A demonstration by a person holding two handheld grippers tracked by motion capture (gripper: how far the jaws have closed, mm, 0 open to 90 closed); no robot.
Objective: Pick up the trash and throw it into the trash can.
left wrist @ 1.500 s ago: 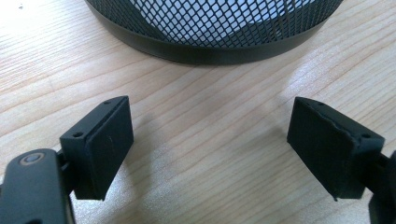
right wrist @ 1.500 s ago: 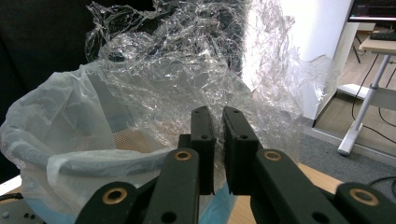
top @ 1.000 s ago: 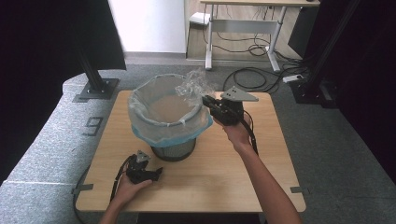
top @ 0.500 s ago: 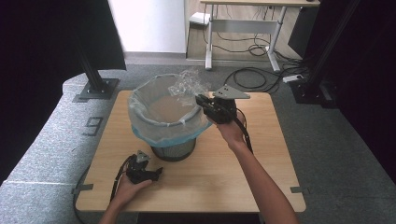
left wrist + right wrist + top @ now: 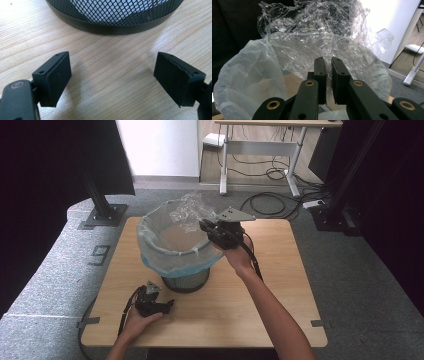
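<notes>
Right gripper [image 5: 204, 225] over the rim of the lined mesh wastebasket [image 5: 186, 281], jaws pinched on crumpled clear plastic wrap [image 5: 189, 211] held above the blue-white bin liner [image 5: 170, 251], left gripper [image 5: 154, 306] resting on wooden table [image 5: 280, 285] just beside the basket, jaws spread, nothing between them.

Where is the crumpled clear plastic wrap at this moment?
In the high view, the plastic wrap hangs above the far rim of the lined mesh bin, pinched in the right gripper.
</notes>
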